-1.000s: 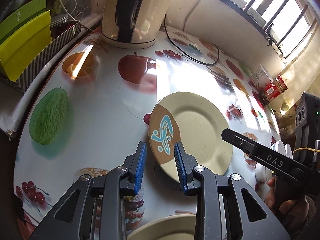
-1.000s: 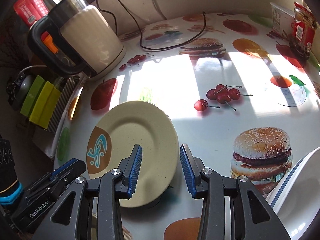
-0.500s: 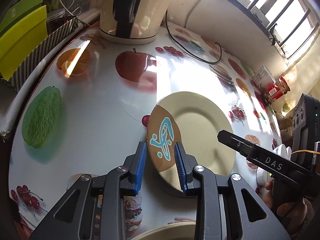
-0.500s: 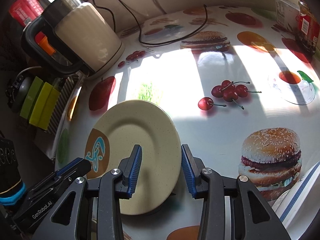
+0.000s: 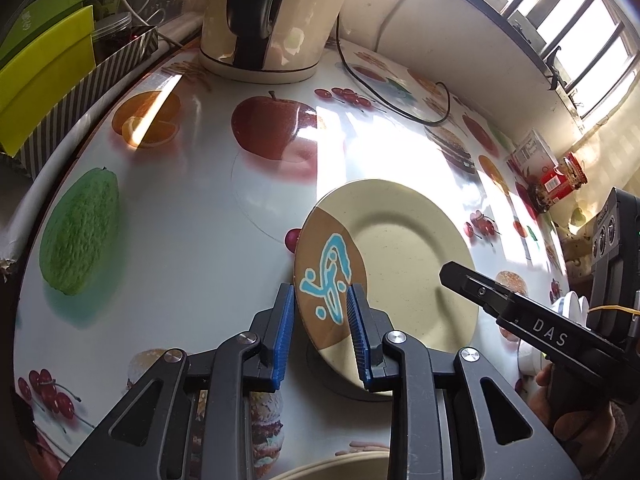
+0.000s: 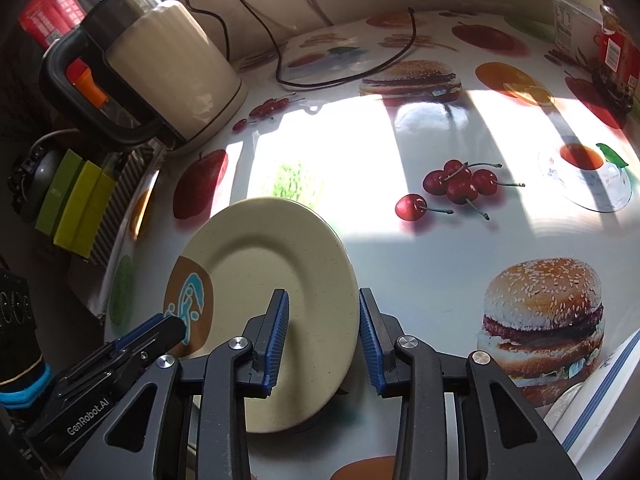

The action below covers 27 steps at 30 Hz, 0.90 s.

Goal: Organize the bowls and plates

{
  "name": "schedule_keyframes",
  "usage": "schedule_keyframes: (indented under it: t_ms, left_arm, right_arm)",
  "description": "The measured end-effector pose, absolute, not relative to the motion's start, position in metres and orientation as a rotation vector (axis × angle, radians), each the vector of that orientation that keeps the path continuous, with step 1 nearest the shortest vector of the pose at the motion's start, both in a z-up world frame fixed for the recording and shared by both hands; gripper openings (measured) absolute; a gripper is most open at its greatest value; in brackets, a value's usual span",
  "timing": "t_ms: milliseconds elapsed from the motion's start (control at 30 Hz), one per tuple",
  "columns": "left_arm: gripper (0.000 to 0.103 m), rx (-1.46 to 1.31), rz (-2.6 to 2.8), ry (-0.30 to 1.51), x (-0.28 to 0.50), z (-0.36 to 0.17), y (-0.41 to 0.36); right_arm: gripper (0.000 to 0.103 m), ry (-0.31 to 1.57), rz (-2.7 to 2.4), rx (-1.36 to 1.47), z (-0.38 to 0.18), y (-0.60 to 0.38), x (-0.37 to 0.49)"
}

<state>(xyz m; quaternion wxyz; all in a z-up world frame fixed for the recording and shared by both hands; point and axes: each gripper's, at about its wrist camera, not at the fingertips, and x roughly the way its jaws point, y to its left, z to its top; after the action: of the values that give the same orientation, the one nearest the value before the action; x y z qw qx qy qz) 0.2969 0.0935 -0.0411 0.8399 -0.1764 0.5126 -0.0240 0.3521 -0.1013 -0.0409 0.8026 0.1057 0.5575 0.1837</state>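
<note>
A cream plate (image 5: 404, 264) with a brown patch and a blue figure is on the fruit-print table. It is tilted, its left rim raised. My left gripper (image 5: 320, 328) is open, its blue pads on either side of the plate's brown rim. My right gripper (image 6: 322, 340) is open and straddles the plate's (image 6: 272, 280) opposite rim. The rim of another cream dish (image 5: 340, 468) shows at the bottom edge of the left wrist view. A white bowl with a blue stripe (image 6: 600, 392) is at the right edge of the right wrist view.
A cream electric kettle (image 5: 272, 20) with its black cord (image 5: 392, 92) stands at the back. A striped box holding green boards (image 5: 48, 80) is at the left edge. A red jar (image 5: 560, 184) and a carton (image 5: 532, 152) stand at the far right by the window.
Both grippers have moved forward onto the plate's rims. The plate's left edge has risen and the plate now tilts more steeply.
</note>
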Motion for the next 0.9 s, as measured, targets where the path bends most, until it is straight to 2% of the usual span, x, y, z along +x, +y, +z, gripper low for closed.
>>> schedule_keyframes:
  t_ms: [233,900]
  left_arm:
    - [0.024,-0.347,-0.025,1.081,0.297,-0.040,0.093]
    - [0.024,-0.335,-0.006,1.059,0.279,-0.031,0.100]
  right_arm:
    - [0.024,1.193,0.383,0.220,-0.041,-0.101,0.352]
    - [0.022,1.157,0.423,0.260,-0.030,-0.099,0.334]
